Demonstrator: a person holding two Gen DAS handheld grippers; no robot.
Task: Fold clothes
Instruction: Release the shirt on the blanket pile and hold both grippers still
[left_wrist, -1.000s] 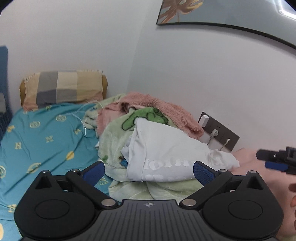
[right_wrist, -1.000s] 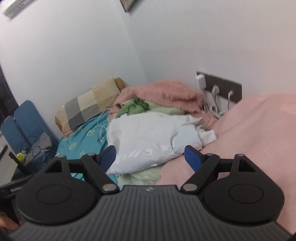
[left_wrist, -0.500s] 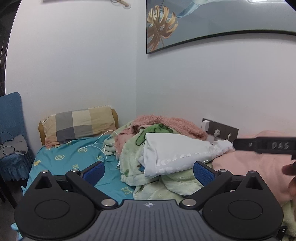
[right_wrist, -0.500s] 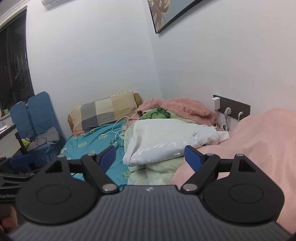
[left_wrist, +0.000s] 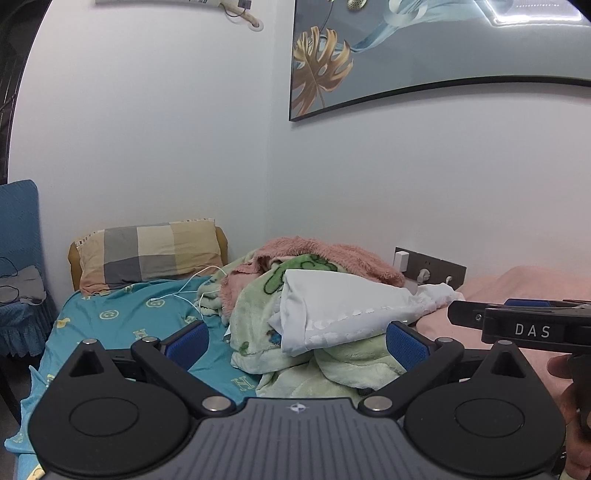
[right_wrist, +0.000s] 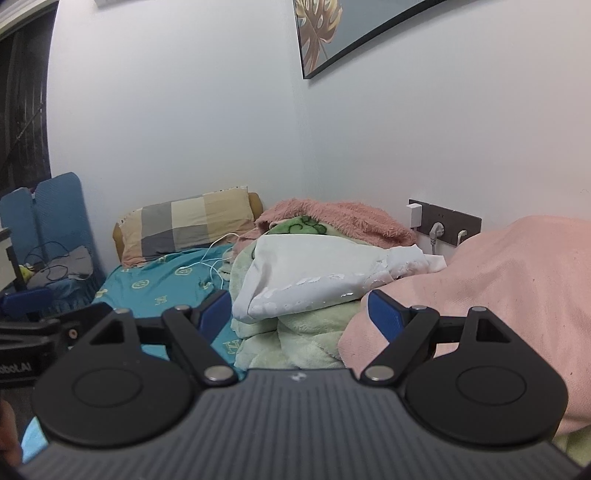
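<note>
— Left gripper (left_wrist: 297, 341): jaws spread wide, blue pads (left_wrist: 188, 341) well apart, nothing between them, touching nothing. Held level and short of the bedding, aimed at the heap.

— Right gripper (right_wrist: 301, 314)?

— Same stance. Jaws wide, blue pads (right_wrist: 384, 314) clear of cloth, empty. Seen from the left wrist as a black bar marked DAS at the right edge (left_wrist: 532, 326), with part of a hand (left_wrist: 576, 424) below it.

— Clothes to fold?

— White garment (right_wrist: 314, 277), loosely doubled, printed side down at the near hem, lying on top of a pale green fleece blanket (right_wrist: 295, 339) with a darker green cartoon pattern. Framed between the pads in both views but beyond the fingertips, not touched. One ragged white end trails toward the wall.

— Around it?

— Fuzzy pink blanket (left_wrist: 332, 258) bunched behind and partly under the green one. Smooth pink cover (right_wrist: 498, 295) mounded to the right, just beside the right pad. Teal sheet (left_wrist: 122, 325) with yellow motifs to the left, white cable (left_wrist: 192, 286) snaking over it. Checked pillow (left_wrist: 147, 254) in grey, cream and tan against the far wall.

— Further out?

— Dark socket strip (right_wrist: 450, 223) on the wall with white plugs in it, just behind the heap. Framed picture (left_wrist: 406, 55) with a gold leaf above. Blue chair (left_wrist: 18, 266) at far left, grey cloth and a cord on its seat.
</note>
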